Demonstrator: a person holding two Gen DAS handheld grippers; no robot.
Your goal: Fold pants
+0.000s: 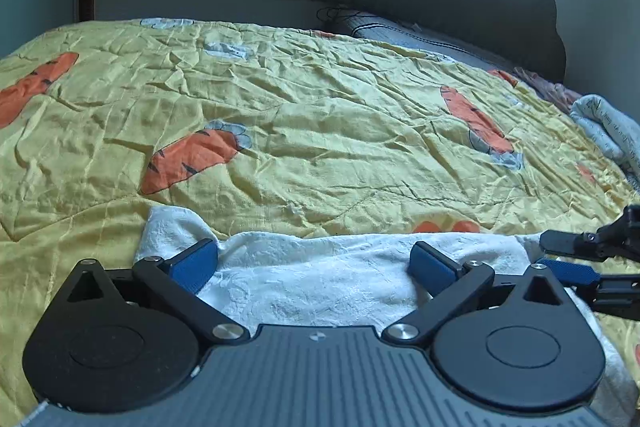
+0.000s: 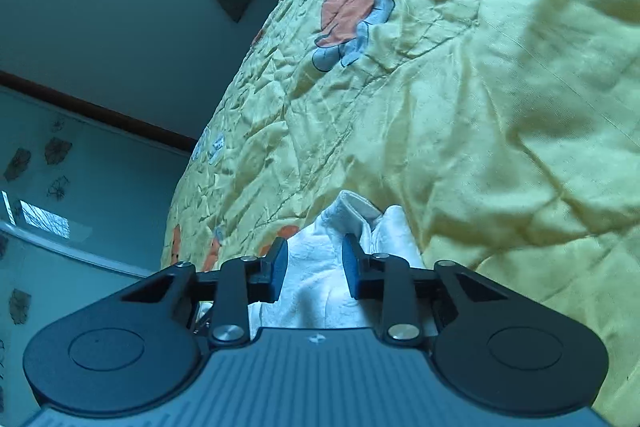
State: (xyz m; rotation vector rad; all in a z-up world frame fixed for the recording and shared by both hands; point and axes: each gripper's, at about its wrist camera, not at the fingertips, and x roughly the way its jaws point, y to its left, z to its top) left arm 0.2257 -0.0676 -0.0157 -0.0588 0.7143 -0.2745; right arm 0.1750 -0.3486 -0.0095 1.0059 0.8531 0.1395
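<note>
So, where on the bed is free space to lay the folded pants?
The yellow carrot-print quilt lies bare beyond the white pants, up to the grey pillow. It is crowded at the near edge, where the left gripper and right gripper work.

Left gripper fingers wide apart; right gripper narrower.

No text, label, brand or number can be read. The pale folded cloth at the far right of the bed bears small dark lettering, too blurred to make out.
</note>
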